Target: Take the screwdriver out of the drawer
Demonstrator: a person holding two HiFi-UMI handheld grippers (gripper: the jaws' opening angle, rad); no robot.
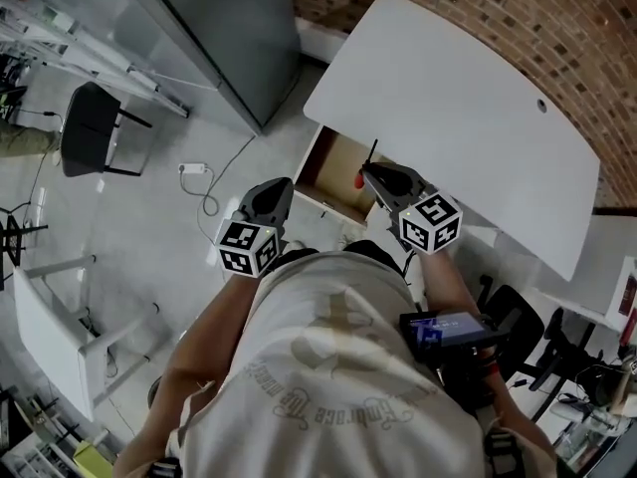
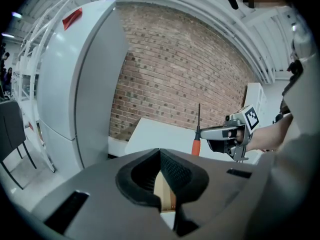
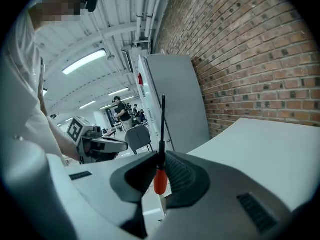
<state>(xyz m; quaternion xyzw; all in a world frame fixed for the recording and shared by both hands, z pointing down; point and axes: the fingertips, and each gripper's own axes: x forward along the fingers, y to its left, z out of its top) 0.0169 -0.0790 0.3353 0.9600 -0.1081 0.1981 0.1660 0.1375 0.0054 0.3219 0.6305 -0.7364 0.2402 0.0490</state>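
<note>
Head view
Left gripper [image 1: 278, 191]: held low at the person's left, nose towards the drawer [image 1: 320, 170], just short of its front edge.
Right gripper [image 1: 370, 173]: over the drawer's right part, marker cube nearest the body.
Screwdriver [image 1: 364, 163]: at the right gripper's tip, above the open drawer, red handle down, dark shaft up towards the desk [image 1: 458, 98].
Surroundings: drawer open under the desk's near edge; grey cabinet [image 1: 239, 28] to the left; chair [image 1: 90, 127] and cable [image 1: 204, 182] on the floor well apart; brick wall [image 1: 518, 28] behind the desk.

Left gripper view
Left gripper [image 2: 161, 176]: pads closed tip to tip, nothing between them; pale wood seen through the slit below.
Right gripper [image 2: 202, 133]: at right, level, clamped on the screwdriver [image 2: 195, 146], which stands upright before the wall.
In the way: nothing between the two grippers.

Right gripper view
Right gripper [image 3: 160, 171]: pads pressed on the screwdriver [image 3: 160, 180] at the top of its red handle; shaft straight up.
Left gripper [image 3: 125, 145]: at left, apart, nose towards the screwdriver.
Background: cabinet, chair, wall; desk to the right.
</note>
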